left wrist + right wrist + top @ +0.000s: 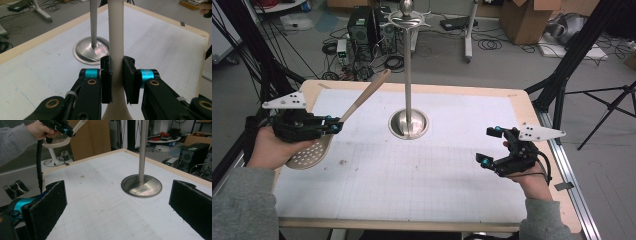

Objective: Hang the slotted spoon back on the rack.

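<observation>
- The left gripper [331, 126] is pinching a pale slotted spoon [343, 125] by its long handle
- In the left gripper view the two black pads [107, 79] press on the handle from both sides
- The spoon is up in the air, off the table [452, 195], so picking it up looks done
- Its flat round end with the little holes hangs low by the left hand [272, 147], and the handle tip points up toward the stand [408, 75]
- The stand is a tall shiny metal pole on a round base, in the middle of the table toward the far edge
- Hooks stick out near the top of the stand, and nothing hangs on them
- The spoon is left of the stand and does not touch it
- The right gripper [491, 147] is on the other side of the stand, near the right edge of the table
- Its jaws are spread wide and hold nothing, and the right gripper view looks between them at the base of the stand
- My guess is that the spoon is meant to go on the stand
- So the first part is done and most of the job is left
- What is left: bring the spoon over to the stand, lift it high enough, hang it on a hook and let go
- I cannot tell if the handle has a hole at its tip for hanging
</observation>
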